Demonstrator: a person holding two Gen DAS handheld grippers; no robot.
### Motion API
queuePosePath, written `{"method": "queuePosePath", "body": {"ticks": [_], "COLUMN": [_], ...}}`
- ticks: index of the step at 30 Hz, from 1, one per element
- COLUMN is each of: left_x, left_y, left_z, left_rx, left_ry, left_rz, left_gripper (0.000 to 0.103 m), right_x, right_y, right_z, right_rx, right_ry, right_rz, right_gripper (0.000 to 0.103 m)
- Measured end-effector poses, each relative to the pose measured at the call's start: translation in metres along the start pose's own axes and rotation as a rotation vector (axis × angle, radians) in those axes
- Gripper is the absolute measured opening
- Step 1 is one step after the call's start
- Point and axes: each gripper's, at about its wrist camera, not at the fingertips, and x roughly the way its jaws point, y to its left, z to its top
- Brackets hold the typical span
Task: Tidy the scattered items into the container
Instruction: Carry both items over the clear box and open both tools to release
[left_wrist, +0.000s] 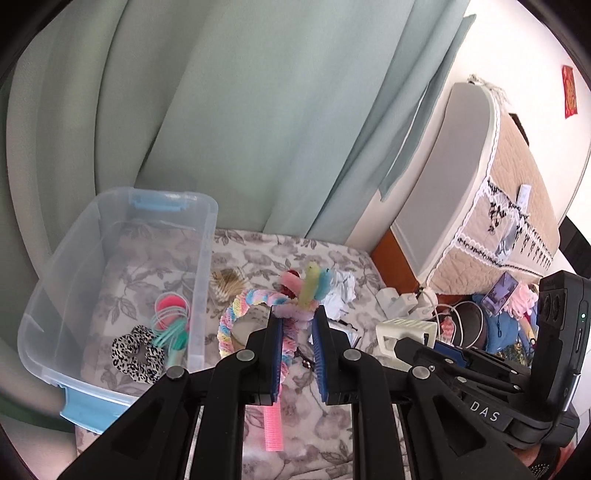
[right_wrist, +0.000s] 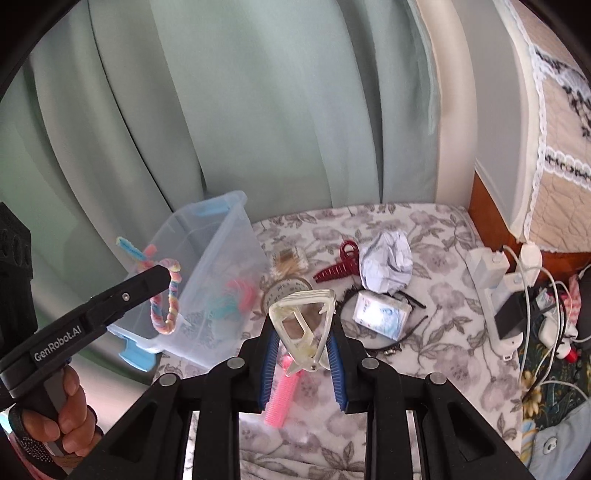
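Both grippers are carrying loads near the bin: your left gripper is pinching a soft, floppy headband at its knot; your right gripper is clamping a stiff, brittle-looking hair claw.

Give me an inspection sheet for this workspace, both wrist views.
Surface: floral cloth, partly covered.
Job's things: clear bin holds a leopard scrunchie and hair ties; pink comb, red claw clip, black headband lie outside it.
Clutter: crumpled paper, tissue pack.
Grippers: left gripper shut on pastel headband; right gripper shut on clear claw clip.
Cables: white leads and power strip at right.
Surroundings: green curtain behind.
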Motion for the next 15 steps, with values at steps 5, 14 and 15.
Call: {"method": "queuePosePath", "body": {"ticks": [5, 14, 15], "left_x": [-0.03, -0.054, -0.054], "left_y": [0.026, 0.082, 0.087], "left_z": [0.013, 0.014, 0.013], "left_rx": [-0.039, -0.154, -0.167], "left_ry": [-0.083, -0.147, -0.147], "left_rz": [0.031, 0.119, 0.127], "left_gripper": [0.016, 0.016, 0.016], "right_x": [-0.015, -0.008, -0.005], "right_y": [0.032, 0.083, 0.088], "right_z": [0.023, 0.037, 0.038], "right_rx": [-0.061, -0.167, -0.177], "right_ry": [-0.078, -0.094, -0.087], "right_rz": [0.046, 0.13, 0.139], "right_gripper": [0.028, 0.028, 0.028]}}
